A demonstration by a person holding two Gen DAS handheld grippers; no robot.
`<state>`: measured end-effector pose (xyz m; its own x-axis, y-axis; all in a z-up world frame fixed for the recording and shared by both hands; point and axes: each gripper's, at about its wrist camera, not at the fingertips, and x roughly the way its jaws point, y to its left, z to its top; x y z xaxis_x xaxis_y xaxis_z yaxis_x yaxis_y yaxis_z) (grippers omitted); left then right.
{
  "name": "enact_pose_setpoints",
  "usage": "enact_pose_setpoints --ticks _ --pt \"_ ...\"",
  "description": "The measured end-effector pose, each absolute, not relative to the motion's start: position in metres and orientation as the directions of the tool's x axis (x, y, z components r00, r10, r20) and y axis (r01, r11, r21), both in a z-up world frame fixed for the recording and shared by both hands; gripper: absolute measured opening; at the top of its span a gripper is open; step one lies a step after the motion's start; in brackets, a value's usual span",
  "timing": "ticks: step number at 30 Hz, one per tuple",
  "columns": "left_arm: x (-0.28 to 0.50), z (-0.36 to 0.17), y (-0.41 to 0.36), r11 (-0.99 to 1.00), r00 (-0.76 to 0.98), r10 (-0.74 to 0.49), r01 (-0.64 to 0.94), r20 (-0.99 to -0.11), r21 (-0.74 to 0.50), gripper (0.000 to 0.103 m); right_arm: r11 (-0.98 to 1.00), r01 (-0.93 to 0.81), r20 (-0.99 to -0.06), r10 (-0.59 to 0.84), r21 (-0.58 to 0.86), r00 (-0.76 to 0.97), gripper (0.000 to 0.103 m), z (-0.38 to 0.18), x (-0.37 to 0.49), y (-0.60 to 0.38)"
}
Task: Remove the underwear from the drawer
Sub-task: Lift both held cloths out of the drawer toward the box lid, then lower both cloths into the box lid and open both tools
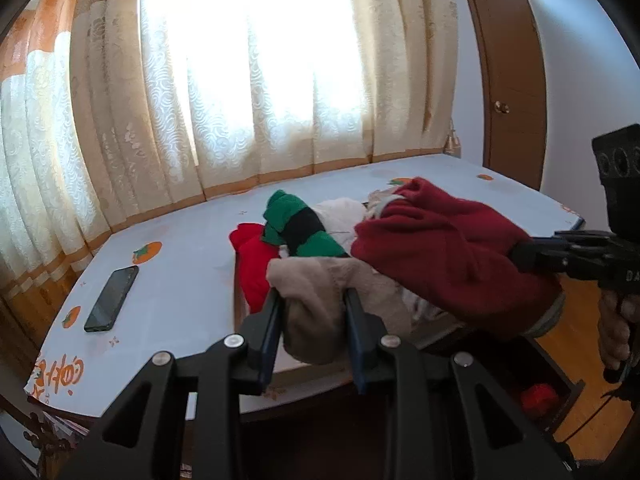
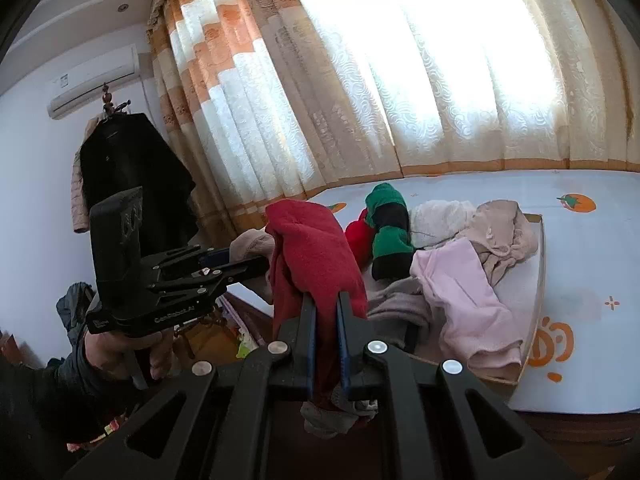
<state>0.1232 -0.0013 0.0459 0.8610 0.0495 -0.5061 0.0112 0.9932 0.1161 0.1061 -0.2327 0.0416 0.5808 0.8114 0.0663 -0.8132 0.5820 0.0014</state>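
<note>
My left gripper (image 1: 314, 300) is shut on a beige piece of underwear (image 1: 316, 280), which bunches between its fingers and hangs below them. My right gripper (image 2: 325, 305) is shut on a dark red garment (image 2: 316, 252) that drapes over and under its fingers. Both grippers are held up side by side at the table's near edge. In the left wrist view the right gripper (image 1: 516, 255) comes in from the right with the red garment (image 1: 440, 248). In the right wrist view the left gripper (image 2: 256, 262) holds the beige piece (image 2: 250, 242). The open drawer (image 1: 568, 396) lies below at the lower right.
The table (image 1: 180, 280) has a white cloth printed with orange fruit. On it lies a heap of clothes: a bright red piece (image 1: 254, 264), a green-and-black striped one (image 2: 390, 232), a pink one (image 2: 464, 300). A phone (image 1: 112, 298) lies at the left. Curtains hang behind.
</note>
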Motion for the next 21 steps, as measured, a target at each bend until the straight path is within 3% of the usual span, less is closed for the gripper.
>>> enact_pose_setpoints --ticks 8,21 --pt "0.145 0.041 0.018 0.989 0.84 0.093 -0.017 -0.535 0.146 0.028 0.601 -0.799 0.065 0.797 0.021 0.6 0.01 0.06 0.125 -0.227" --pt "0.169 0.017 0.035 0.995 0.771 0.051 0.015 -0.634 0.099 0.028 0.657 -0.754 -0.009 0.754 0.008 0.656 0.01 0.085 0.164 -0.184"
